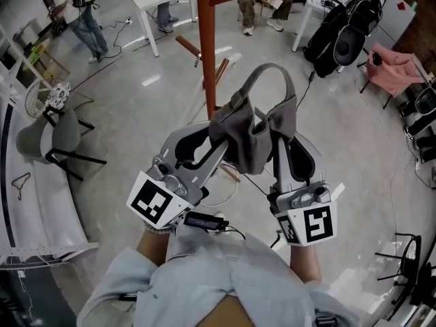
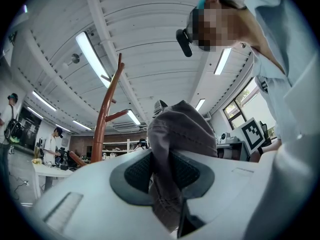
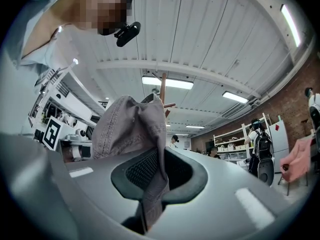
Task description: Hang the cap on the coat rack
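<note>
A grey-brown fabric cap hangs between my two grippers, its brim arching up at the top. My left gripper is shut on the cap's left side; the cap's cloth is pinched between its dark pads. My right gripper is shut on the right side, with the cap's cloth running through its jaws. The brown wooden coat rack stands just beyond the cap, its pegs sticking out left and right. It also shows as the coat rack left of the cap and as the coat rack behind the cap.
A grey chair stands at the left beside a white bench. White tables and several people are behind the rack. Black bags and a pink chair sit at the right.
</note>
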Tool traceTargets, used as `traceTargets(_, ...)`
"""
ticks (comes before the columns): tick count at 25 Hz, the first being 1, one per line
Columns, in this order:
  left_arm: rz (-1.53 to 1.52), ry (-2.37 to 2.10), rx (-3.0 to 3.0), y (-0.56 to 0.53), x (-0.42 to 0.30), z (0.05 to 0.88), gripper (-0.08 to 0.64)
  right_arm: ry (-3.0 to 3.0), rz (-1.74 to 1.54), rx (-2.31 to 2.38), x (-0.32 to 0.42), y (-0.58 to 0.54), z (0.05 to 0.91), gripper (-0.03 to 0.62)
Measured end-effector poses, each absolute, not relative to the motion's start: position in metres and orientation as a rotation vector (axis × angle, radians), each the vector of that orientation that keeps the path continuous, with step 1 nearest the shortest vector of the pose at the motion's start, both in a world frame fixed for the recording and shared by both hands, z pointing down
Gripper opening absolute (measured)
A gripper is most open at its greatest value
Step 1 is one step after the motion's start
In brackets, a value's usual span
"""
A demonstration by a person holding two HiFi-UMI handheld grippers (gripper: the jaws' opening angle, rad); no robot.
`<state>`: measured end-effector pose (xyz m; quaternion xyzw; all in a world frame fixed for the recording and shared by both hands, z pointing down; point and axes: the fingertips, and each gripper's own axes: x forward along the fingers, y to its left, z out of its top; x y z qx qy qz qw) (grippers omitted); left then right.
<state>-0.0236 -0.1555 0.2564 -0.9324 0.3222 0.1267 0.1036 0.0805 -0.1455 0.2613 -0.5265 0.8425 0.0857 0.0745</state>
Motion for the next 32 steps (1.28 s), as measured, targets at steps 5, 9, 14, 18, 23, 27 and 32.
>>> traceTargets(5,0.363,0.954,-2.753,-0.179,-0.025,0.257,0.091,2.531,0.246,-1.578,0.078,-0.17,0.261,0.043)
traceTargets(9,0.317,0.958,-2.777,-0.189,-0.026,0.261,0.091,2.53,0.241,-1.575,0.077,-0.182,0.26,0.043)
traceTargets(14,0.289,0.953,-2.795,-0.195,-0.025,0.263,0.091,2.529,0.25,-1.573,0.076,-0.189,0.258,0.043)
traceTargets(18,0.31,0.969,-2.774,-0.201,-0.024,0.259,0.091,2.536,0.254,-1.557,0.078,-0.196,0.258,0.043)
traceTargets(23,0.383,0.998,-2.715,-0.205,-0.019,0.248,0.091,2.54,0.244,-1.53,0.085,-0.201,0.255,0.043)
traceTargets(27,0.38,1.046,-2.708,-0.206,-0.014,0.25,0.091,2.567,0.251,-1.483,0.089,-0.207,0.255,0.043)
traceTargets(32,0.392,1.089,-2.697,-0.21,-0.009,0.248,0.091,2.597,0.242,-1.447,0.094,-0.214,0.254,0.043)
